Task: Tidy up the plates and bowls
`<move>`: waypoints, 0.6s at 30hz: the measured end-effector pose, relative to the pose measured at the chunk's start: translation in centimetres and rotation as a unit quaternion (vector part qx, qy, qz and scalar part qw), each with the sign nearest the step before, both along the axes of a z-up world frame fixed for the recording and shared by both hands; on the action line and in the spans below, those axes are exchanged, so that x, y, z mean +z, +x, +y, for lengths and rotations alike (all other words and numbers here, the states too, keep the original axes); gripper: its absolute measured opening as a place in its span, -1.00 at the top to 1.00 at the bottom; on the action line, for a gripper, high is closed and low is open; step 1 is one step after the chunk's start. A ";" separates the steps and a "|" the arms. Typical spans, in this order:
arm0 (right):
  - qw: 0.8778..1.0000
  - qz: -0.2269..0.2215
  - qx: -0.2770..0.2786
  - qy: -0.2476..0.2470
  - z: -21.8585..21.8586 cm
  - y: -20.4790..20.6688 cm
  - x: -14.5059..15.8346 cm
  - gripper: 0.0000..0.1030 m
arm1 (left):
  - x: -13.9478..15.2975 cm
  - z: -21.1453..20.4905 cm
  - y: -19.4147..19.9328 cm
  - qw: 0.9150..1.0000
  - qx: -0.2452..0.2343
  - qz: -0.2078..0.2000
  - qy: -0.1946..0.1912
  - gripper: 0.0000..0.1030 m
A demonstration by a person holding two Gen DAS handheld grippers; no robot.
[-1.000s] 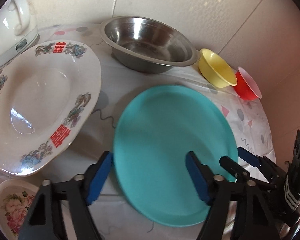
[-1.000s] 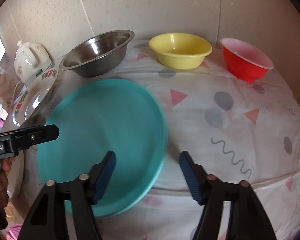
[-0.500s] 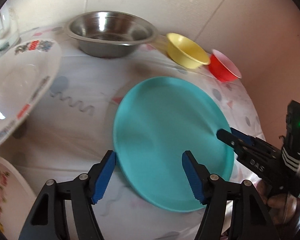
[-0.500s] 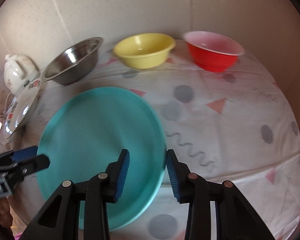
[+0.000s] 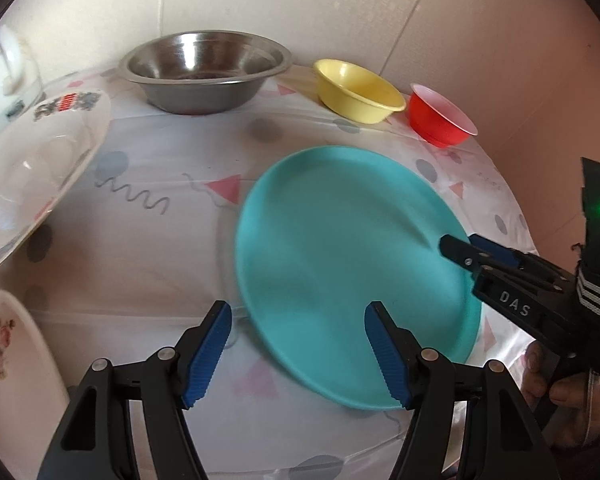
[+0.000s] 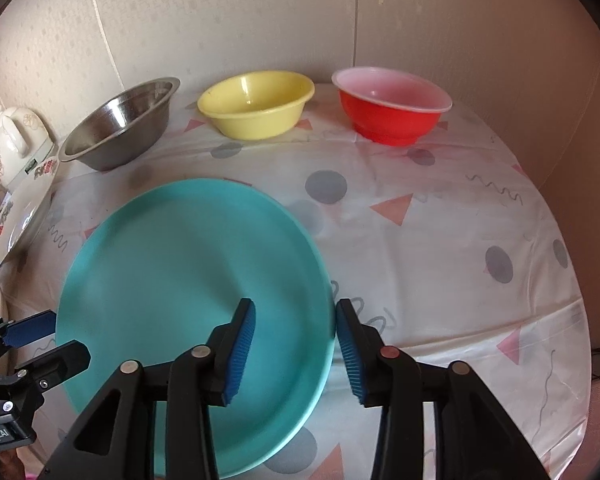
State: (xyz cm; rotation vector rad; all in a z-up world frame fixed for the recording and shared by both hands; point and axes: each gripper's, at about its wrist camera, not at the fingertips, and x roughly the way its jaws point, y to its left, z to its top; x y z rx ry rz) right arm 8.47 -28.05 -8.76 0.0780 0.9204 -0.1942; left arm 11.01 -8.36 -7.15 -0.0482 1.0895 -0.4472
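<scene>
A teal plate (image 5: 352,264) lies on the patterned tablecloth, also in the right wrist view (image 6: 188,300). My right gripper (image 6: 296,344) is shut on the plate's right rim, one finger above and one below; it shows in the left wrist view (image 5: 460,250). My left gripper (image 5: 296,354) is open and empty by the plate's near left edge, and shows in the right wrist view (image 6: 40,340). A steel bowl (image 5: 206,70), a yellow bowl (image 5: 356,96) and a red bowl (image 5: 440,120) stand along the back wall.
A large white patterned plate (image 5: 32,172) sits at the left, with a white kettle (image 5: 4,80) behind it. A small floral dish (image 5: 8,364) is at the near left. The wall (image 6: 300,20) runs close behind the bowls. The table edge drops at the right (image 6: 572,320).
My right gripper has closed on the teal plate's rim and the plate has shifted right. My left gripper has drawn back to the left, off the plate.
</scene>
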 end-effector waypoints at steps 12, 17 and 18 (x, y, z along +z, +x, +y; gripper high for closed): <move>0.996 -0.050 0.023 -0.073 4.2 -1.0 2.5 -0.11 | 2.4 3.8 -2.1 0.997 0.060 -0.040 -0.005 -0.50; 0.993 -0.058 0.062 -0.081 7.3 -1.0 2.8 -0.11 | 3.5 6.2 -2.7 0.994 0.098 -0.054 -0.006 -0.50; 0.993 -0.059 0.069 -0.081 8.0 -1.0 2.9 -0.11 | 3.8 6.8 -2.8 0.992 0.107 -0.060 -0.005 -0.50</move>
